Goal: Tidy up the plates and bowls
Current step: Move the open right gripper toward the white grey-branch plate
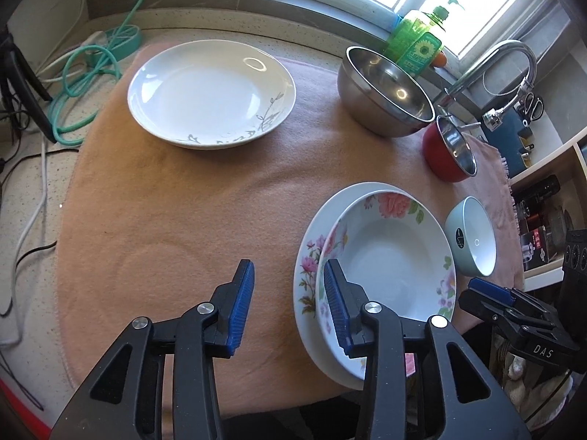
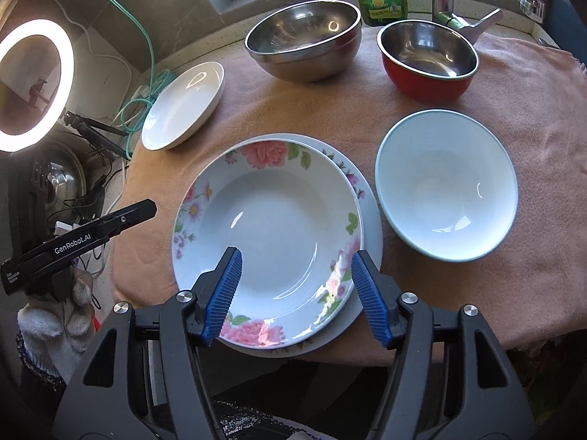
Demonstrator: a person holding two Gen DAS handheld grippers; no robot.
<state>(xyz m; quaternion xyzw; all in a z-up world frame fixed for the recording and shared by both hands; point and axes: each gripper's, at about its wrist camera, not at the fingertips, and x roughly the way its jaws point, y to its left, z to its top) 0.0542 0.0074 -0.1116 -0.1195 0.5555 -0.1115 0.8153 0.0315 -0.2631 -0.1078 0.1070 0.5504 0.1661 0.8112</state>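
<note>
A floral deep plate (image 2: 271,234) sits stacked on a larger floral plate (image 2: 370,227) at the front of the pink cloth; the stack also shows in the left wrist view (image 1: 389,256). A white plate with a grey twig print (image 1: 211,91) lies at the back left, seen edge-on in the right wrist view (image 2: 183,106). A pale blue bowl (image 2: 445,187), a red bowl (image 2: 429,58) and a steel bowl (image 2: 304,40) stand to the right and back. My left gripper (image 1: 290,304) is open and empty, left of the stack. My right gripper (image 2: 295,293) is open, just above the stack's near rim.
A pink cloth (image 1: 201,201) covers the counter. A green soap bottle (image 1: 416,42) and a tap (image 1: 513,62) stand behind the bowls. Green hose and cables (image 1: 91,84) lie at the left. A ring light (image 2: 35,84) stands at the far left.
</note>
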